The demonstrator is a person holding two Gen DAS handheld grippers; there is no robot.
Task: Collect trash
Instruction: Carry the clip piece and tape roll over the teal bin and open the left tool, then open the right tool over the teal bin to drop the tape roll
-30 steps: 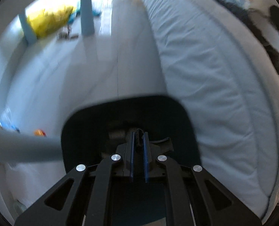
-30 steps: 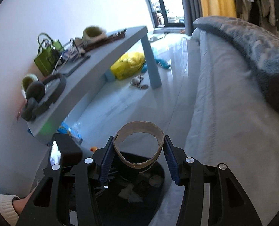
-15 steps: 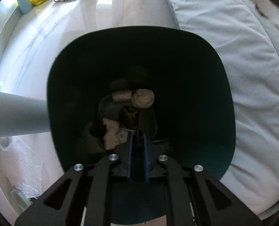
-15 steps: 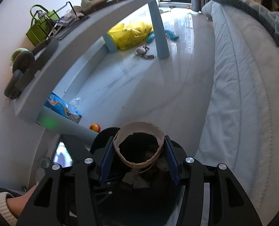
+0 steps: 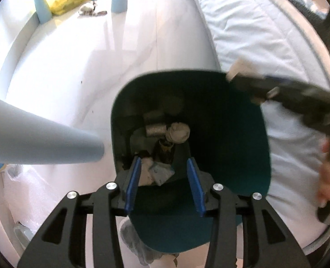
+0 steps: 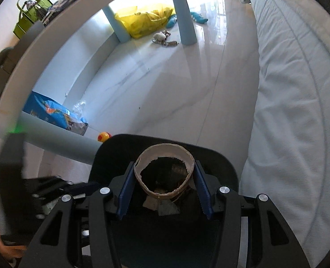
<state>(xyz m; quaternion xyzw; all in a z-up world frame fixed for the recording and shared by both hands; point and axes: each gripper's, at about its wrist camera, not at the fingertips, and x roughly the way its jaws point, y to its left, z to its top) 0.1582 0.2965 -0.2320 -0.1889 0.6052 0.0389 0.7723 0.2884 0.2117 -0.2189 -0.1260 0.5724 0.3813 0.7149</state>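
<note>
A dark teal bin [image 5: 231, 134] stands on the white floor, with a white paper ball [image 5: 178, 131], a grey roll [image 5: 154, 130] and crumpled paper [image 5: 158, 174] in its bottom. Above its near rim my left gripper [image 5: 164, 160] points down. Its jaws are opening and nothing is between the blue pads. My right gripper [image 6: 164, 167] is shut on a brown cardboard ring [image 6: 162, 148] just over the bin [image 6: 218, 163]. In the left wrist view the right gripper [image 5: 245, 80] comes in blurred over the far right rim, held by a hand [image 5: 327, 178].
Pale blue table legs [image 5: 42, 138] stand left of the bin, close to its rim. A bed with a pale sheet [image 6: 298, 89] runs along the right. On the floor lie a yellow bag [image 6: 147, 20], a blue packet [image 6: 53, 114], a small red-yellow ball [image 6: 104, 136] and bubble wrap [image 5: 19, 178].
My left gripper's jaws have gone from shut to apart over the bin. The right gripper has sunk toward the bin with the ring and now shows in the left wrist view.
</note>
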